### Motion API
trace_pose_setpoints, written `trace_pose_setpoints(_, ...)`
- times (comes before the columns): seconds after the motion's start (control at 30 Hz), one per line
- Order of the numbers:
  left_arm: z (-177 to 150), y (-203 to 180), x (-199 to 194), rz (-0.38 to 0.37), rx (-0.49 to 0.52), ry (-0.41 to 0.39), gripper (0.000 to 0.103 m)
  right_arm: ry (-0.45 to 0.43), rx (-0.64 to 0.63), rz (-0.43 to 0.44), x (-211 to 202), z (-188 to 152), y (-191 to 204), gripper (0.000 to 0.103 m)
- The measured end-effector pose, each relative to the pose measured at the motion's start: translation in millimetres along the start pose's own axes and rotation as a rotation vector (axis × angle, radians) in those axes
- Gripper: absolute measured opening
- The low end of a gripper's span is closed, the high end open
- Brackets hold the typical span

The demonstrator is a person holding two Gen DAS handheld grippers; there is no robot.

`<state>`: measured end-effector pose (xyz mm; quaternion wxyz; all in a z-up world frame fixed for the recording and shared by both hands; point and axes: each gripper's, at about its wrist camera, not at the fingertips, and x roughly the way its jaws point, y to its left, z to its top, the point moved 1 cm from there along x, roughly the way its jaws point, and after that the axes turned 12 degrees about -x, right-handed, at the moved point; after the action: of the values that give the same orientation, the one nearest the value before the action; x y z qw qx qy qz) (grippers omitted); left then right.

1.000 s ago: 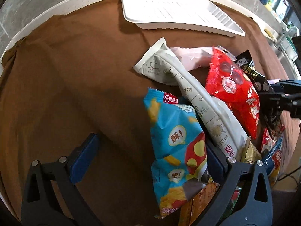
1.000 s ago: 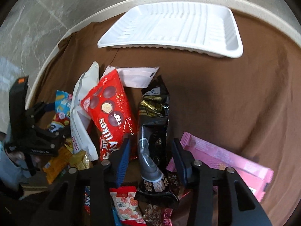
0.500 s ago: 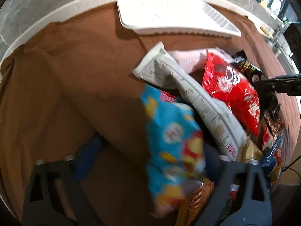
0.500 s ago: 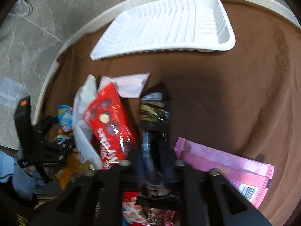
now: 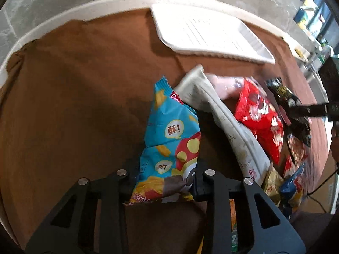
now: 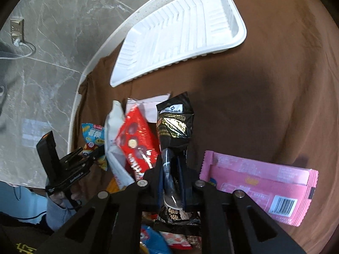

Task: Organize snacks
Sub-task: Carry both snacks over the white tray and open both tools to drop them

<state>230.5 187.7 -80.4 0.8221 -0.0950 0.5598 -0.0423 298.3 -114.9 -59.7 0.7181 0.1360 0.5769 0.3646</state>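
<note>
The blue snack bag [image 5: 171,131] hangs between the fingers of my left gripper [image 5: 165,169]. Its jaws are closing and the pads squeeze the bag's lower end. In the right wrist view this bag [image 6: 93,133] and the left gripper [image 6: 95,150] appear at the left. My right gripper [image 6: 172,169] is shut on a black snack bag [image 6: 174,124], pinched near its lower half. The white tray [image 5: 207,33] lies bare at the far side of the brown cloth, beyond both grippers, and the right wrist view shows the tray [image 6: 180,27] too.
A red chocolate bag [image 5: 260,118] and a long white bag [image 5: 228,122] lie in the pile between the grippers, with several small packets below. A pink pack [image 6: 254,182] lies right of the right gripper. The cloth [image 5: 84,97] covers a round white-rimmed table [image 5: 63,21].
The left jaws came from wide open to pressing on the blue bag, which now stands away from the pile. The right jaws closed on the black bag and that view rolled.
</note>
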Motion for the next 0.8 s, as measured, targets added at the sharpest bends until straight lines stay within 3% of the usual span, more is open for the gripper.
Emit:
trace_pose_setpoints(0.2,29.8,3.1,-22.3,-0.035,-0.008,-0.048,0.030,-0.039,0.028,0.056,-11.7,10.2,6.0,0.014)
trace_pose_setpoints(0.47,96.7,-35.5,-24.6,-0.099,0.059,-0.107,0.030,-0.107,0.053,0.058,-21.5,49.5,4.5,0.014)
trace_pose_setpoints(0.8,169.5,-74.7,18.6,-0.106,0.113,-0.098,0.031,-0.176,0.121,0.017,-25.0,112.0,-24.9,0.014)
